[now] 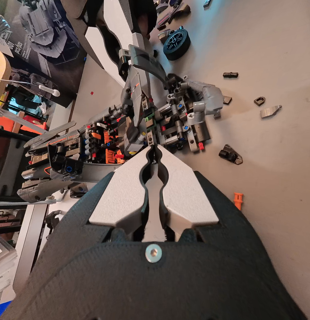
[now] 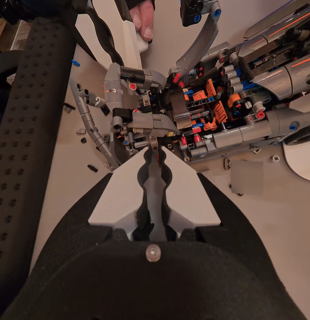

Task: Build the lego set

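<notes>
The partly built grey, black and orange lego car [image 1: 105, 138] lies on the pale table [image 1: 254, 155], and it also shows in the right wrist view [image 2: 202, 103]. My left gripper [image 1: 155, 147] is shut, its pads together at the end of a tan beam [image 1: 151, 136] on the car; nothing shows between them. My right gripper [image 2: 155, 149] is shut on the end of a tan beam [image 2: 154, 147] under a grey fender panel [image 2: 150, 121]. A thin red sliver [image 2: 158, 160] lies along its right pad. Each view shows the other gripper's white finger [image 1: 138, 39] [image 2: 131, 34] at the top.
A black wheel [image 1: 176, 44], an orange pin [image 1: 238, 200], a black pin [image 1: 230, 74] and small dark parts lie loose. The set's box [image 1: 46, 34] stands at the left. A black perforated pad [image 2: 29, 121] borders the table. A loose grey curved strip [image 2: 91, 124] lies by it. Across from one pair of fingers to the other is roughly 7 cm.
</notes>
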Demonstrator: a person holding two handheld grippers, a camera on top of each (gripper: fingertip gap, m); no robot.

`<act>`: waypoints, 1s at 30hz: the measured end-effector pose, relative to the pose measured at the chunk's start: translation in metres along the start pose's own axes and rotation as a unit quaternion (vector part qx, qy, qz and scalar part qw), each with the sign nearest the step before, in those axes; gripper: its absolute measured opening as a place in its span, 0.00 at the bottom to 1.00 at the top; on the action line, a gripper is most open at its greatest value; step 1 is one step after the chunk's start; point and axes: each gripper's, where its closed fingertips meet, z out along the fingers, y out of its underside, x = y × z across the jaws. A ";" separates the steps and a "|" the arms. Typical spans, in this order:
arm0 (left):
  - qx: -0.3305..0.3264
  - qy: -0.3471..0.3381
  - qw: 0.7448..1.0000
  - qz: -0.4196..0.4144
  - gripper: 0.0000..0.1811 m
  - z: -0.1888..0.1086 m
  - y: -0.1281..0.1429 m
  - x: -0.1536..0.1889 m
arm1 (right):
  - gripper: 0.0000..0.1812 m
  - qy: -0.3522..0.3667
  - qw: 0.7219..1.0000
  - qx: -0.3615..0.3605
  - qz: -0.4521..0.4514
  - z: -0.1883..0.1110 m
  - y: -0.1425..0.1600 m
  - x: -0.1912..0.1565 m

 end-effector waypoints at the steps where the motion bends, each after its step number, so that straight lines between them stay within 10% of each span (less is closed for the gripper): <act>1: 0.000 0.001 1.000 -0.003 0.00 0.000 0.000 0.000 | 0.02 0.000 1.000 0.001 0.000 0.000 0.000 0.000; 30: 0.010 0.019 0.999 -0.028 0.00 0.003 0.000 0.001 | 0.00 0.002 0.999 0.019 -0.031 0.000 -0.007 -0.003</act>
